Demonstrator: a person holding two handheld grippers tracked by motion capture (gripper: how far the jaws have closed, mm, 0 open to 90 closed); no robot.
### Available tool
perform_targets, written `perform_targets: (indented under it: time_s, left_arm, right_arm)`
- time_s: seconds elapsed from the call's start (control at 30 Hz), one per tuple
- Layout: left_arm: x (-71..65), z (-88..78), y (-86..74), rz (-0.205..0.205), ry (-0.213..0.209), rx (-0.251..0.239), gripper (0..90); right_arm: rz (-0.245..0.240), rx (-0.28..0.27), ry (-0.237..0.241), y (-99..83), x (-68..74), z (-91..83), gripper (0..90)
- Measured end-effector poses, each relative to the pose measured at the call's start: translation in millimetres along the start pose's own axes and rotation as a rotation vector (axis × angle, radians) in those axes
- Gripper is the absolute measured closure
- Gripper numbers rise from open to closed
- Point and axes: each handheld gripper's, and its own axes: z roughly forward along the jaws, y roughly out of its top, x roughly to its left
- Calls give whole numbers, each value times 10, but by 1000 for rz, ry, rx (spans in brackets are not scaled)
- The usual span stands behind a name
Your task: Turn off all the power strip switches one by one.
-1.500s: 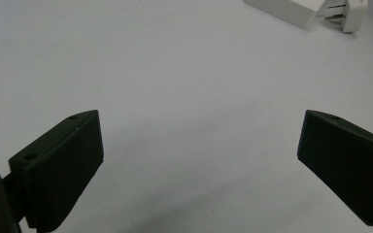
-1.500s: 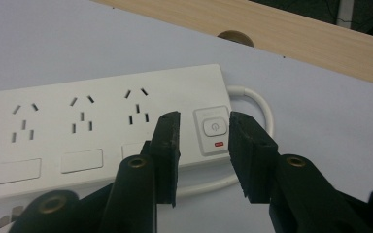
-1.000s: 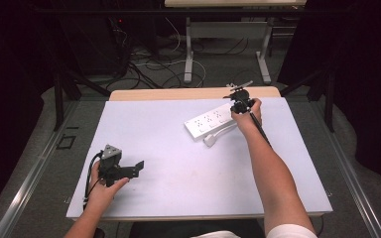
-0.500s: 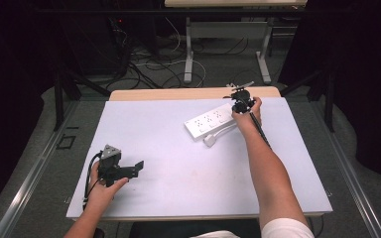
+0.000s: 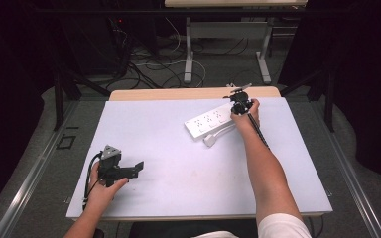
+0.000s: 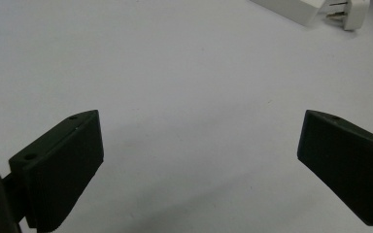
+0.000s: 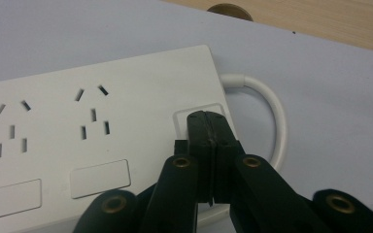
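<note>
White work surface (image 5: pixel 178 148) atop wooden table (image 5: pixel 188 93). Beyond it: grey floor, tangled cables (image 5: pixel 149 64), metal desk legs (image 5: pixel 188 49), dark, possibly curtained surroundings.

I'm looking down into what reads as a lab or recording workspace: a table (image 5: pixel 178 198) is sitting under a plain pale sheet (image 5: pixel 178 134), black curtains (image 5: pixel 362 74) are closing off both sides, loose cables (image 5: pixel 149 64) are tangling across the grey floor (image 5: pixel 39 173), and another desk's metal legs (image 5: pixel 188 49) are standing behind.
</note>
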Motion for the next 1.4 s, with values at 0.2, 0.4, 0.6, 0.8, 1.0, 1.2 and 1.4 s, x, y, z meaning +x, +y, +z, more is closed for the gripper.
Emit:
perform_targets:
  time_s: [0.2,0.4,0.6,0.8,1.0,1.2,1.4]
  left_arm:
    - [0,3,-2,-2,-1,-1,27]
    - [-2,0,-4,-1,-1,2,27]
    - [-7,7,-10,-2,1,-9,27]
    - [-11,8,-10,-3,1,-9,27]
    - [-13,13,-12,-4,1,-7,27]
    - [-15,10,-13,-1,1,-6,27]
    - [-13,15,-14,-1,2,-8,27]
  right_arm:
    - [7,-7,12,8,-30,14,900]
    - [0,3,8,7,-37,35,900]
    - [7,3,13,9,-59,42,900]
    - [-11,6,17,12,-70,42,900]
    - [-16,11,15,13,-67,43,900]
    - [-14,1,13,11,-78,52,900]
    - [-21,1,8,2,-63,56,900]
